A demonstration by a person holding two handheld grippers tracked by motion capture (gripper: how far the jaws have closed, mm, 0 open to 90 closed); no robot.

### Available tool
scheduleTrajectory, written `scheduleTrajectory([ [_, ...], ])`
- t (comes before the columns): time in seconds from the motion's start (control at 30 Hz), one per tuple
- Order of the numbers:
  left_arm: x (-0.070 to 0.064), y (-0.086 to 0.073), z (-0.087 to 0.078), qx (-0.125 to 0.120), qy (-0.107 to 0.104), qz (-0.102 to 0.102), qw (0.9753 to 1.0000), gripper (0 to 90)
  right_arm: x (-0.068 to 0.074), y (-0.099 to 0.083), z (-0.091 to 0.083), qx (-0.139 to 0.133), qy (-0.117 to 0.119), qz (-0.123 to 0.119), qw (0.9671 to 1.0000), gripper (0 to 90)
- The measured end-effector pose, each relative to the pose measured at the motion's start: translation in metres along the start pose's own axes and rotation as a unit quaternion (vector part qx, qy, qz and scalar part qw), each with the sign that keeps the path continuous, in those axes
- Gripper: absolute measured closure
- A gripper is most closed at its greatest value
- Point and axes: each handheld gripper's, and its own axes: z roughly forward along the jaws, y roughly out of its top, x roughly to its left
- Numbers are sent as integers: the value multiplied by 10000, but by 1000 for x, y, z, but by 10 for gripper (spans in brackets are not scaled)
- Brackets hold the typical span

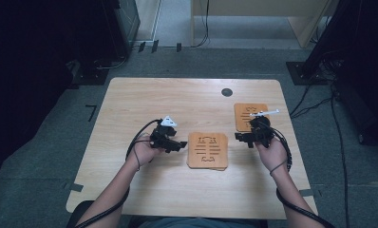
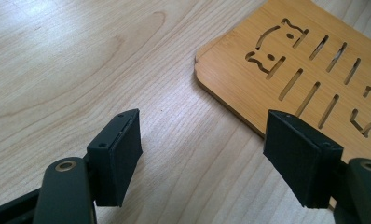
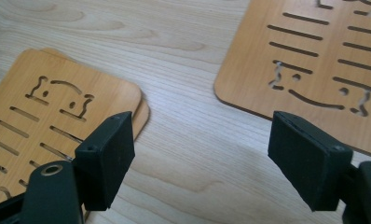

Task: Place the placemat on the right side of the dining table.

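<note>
A stack of wooden coasters [image 1: 207,150] with cut-out slots and cat shapes lies at the table's middle, seen also as the stack [image 2: 309,70] and the stack [image 3: 44,116]. A single wooden coaster [image 1: 246,115] lies to the right and farther back, partly behind my right gripper, and shows close as the single coaster [image 3: 314,60]. My left gripper [image 1: 179,144] hovers just left of the stack, open and holding nothing [image 2: 211,154]. My right gripper [image 1: 240,137] is between the stack and the single coaster, open and holding nothing [image 3: 207,158].
The light wooden table [image 1: 144,102] has a round dark cable hole [image 1: 227,92] near its far edge. Cables trail from both grippers along the forearms. Dark stands and cables sit on the grey floor around the table.
</note>
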Motion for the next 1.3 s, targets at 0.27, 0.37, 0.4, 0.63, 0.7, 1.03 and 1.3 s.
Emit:
scheduleTrajectory([
  [0.27,3,-1,0,-19,16,-15,10000,267,8,-6,7,-55,55,-174,9998,230],
  [0.37,4,-1,0,-20,12,-23,10000,267,10,-11,10,-81,80,-222,9997,231],
  [0.4,4,-1,1,-34,7,-42,10000,267,10,-12,11,-113,84,-256,9996,231],
  [0.63,6,-2,1,-42,16,-8,10000,264,16,-19,19,-110,146,-467,9987,231],
  [0.7,6,-3,2,-40,29,0,10000,263,17,-20,21,-124,147,-633,9978,233],
  [1.03,9,-5,5,-29,95,71,9999,254,15,-27,33,-308,178,-881,9955,240],
  [1.3,11,-7,7,-9,131,77,9999,249,15,-31,37,-350,263,-1128,9927,239],
])
